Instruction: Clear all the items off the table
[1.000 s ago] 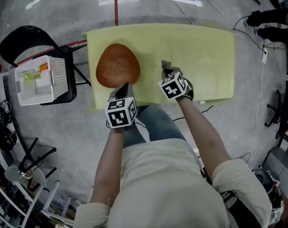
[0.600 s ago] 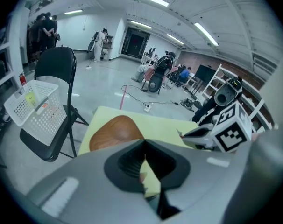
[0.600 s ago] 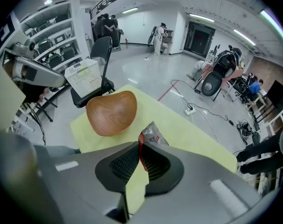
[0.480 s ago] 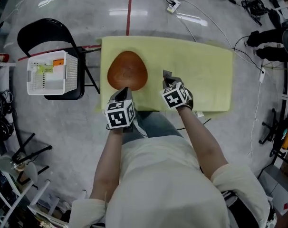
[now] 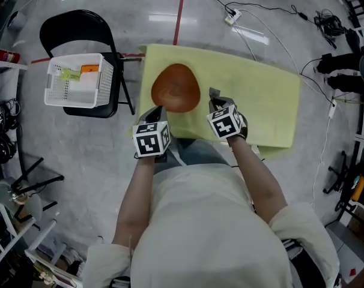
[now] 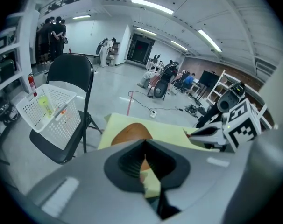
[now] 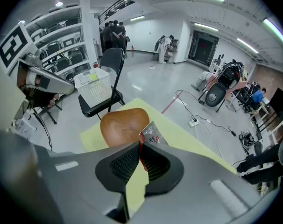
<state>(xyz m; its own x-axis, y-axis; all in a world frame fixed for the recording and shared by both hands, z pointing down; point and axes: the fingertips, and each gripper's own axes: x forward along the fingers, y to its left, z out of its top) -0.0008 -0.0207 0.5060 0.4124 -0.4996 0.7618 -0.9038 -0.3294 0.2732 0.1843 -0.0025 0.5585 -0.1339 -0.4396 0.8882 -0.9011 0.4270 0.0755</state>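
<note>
A brown wooden oval plate [image 5: 176, 87] lies on the yellow-covered table [image 5: 263, 101], toward its left end. My left gripper [image 5: 157, 110] hangs just above the plate's near edge, shut with nothing in it. To its right, my right gripper [image 5: 217, 101] is shut on a small silver packet with red print [image 5: 214, 93], held above the table. The right gripper view shows the packet [image 7: 153, 134] sticking up from the closed jaws, with the plate [image 7: 123, 125] behind it. From the left gripper view, the plate [image 6: 131, 133] shows past the closed jaws.
A white plastic basket [image 5: 80, 80] with small items sits on a black folding chair [image 5: 77, 23] left of the table. Cables and a power strip [image 5: 233, 18] lie on the floor beyond it. Racks and gear stand along the left and right edges.
Both grippers have lifted a little above the table, the right one keeping the packet. The plate has stayed on the cloth. The head view has shifted, so the table sits further right.
</note>
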